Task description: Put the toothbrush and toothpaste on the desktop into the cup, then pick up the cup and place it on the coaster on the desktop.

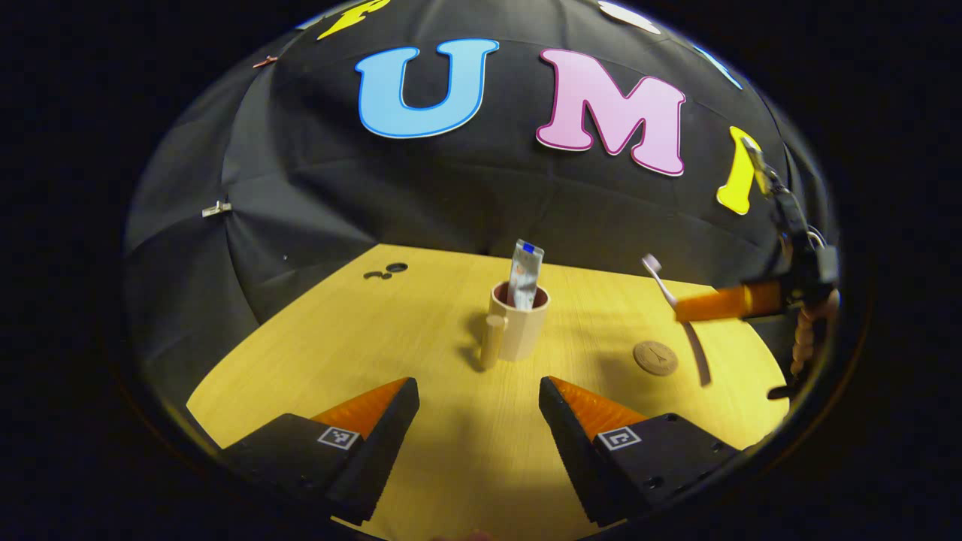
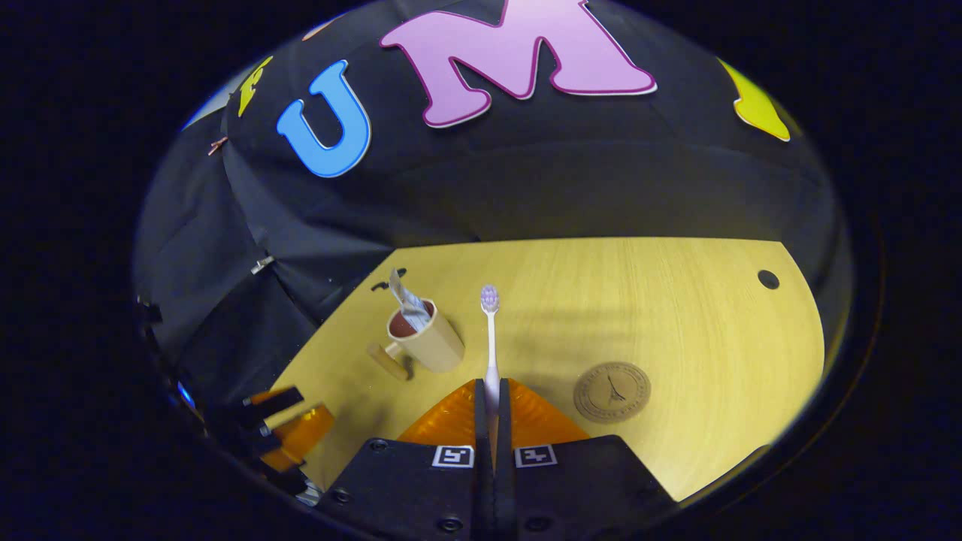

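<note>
Presently gripping: right claw (image 2: 492, 398), closed tight on the toothbrush (image 2: 490, 338) low on its handle, bristle head pointing forward above the desk (image 2: 676, 300). Likely handling light, slim and slightly springy; pinching mid-handle advisable against swivelling. Hovering apart: left claw (image 1: 477, 394), spread wide, carrying nothing. Standing beyond: cup (image 1: 518, 323), rigid, handle facing the left claw, toothpaste (image 1: 524, 274) leaning inside. Lying flat right of the cup: coaster (image 2: 612, 391).
</note>
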A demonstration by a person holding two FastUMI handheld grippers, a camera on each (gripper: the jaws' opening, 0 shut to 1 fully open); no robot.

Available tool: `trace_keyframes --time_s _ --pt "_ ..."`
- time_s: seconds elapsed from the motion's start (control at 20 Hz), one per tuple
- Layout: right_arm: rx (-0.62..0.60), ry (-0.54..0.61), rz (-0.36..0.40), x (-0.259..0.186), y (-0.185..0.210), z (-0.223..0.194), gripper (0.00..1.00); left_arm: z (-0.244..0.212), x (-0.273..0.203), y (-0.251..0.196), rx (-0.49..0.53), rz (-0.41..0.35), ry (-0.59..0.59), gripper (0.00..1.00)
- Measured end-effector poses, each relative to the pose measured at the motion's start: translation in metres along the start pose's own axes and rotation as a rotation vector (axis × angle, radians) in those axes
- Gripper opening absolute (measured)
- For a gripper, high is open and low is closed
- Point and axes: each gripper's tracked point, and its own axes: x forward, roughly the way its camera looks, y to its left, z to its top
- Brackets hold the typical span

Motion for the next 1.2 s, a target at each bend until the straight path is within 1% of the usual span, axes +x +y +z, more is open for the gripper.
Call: trace_keyframes --time_s 0.15,0.25,0.4,0.55,0.65,0.75,0.9,1.05,1.2 --pt "-0.036 -0.049 0.02 0.023 0.022 0.02 0.05 -0.015 -0.016 0.005 -0.022 -0.002 0.027 0.99" --pt "-0.027 -0.088 0.033 0.039 0.039 0.034 0.05 -0.014 -0.02 0.01 -0.035 -0.001 0.034 0.99" --pt "0.008 -0.14 0.042 0.058 0.054 0.048 0.05 -0.005 -0.021 0.017 -0.035 -0.024 0.018 0.99" --pt "0.038 -0.183 0.052 0.075 0.063 0.057 0.05 0.005 -0.021 0.029 -0.022 -0.022 -0.005 0.99" --pt "0.063 -0.214 0.053 0.084 0.063 0.065 0.05 0.008 -0.021 0.035 -0.037 -0.021 -0.011 0.97" --pt "0.084 -0.242 0.054 0.094 0.064 0.074 0.05 0.002 -0.021 0.037 -0.062 -0.028 -0.004 0.97" --pt "0.112 -0.288 0.064 0.107 0.066 0.085 0.05 -0.01 -0.021 0.041 -0.064 -0.024 0.011 0.97" --pt "0.137 -0.313 0.074 0.123 0.071 0.088 0.05 -0.021 -0.018 0.046 -0.076 -0.021 0.026 0.97" --pt "0.122 -0.342 0.084 0.135 0.077 0.084 0.05 -0.032 -0.015 0.048 -0.082 -0.03 0.042 0.97"
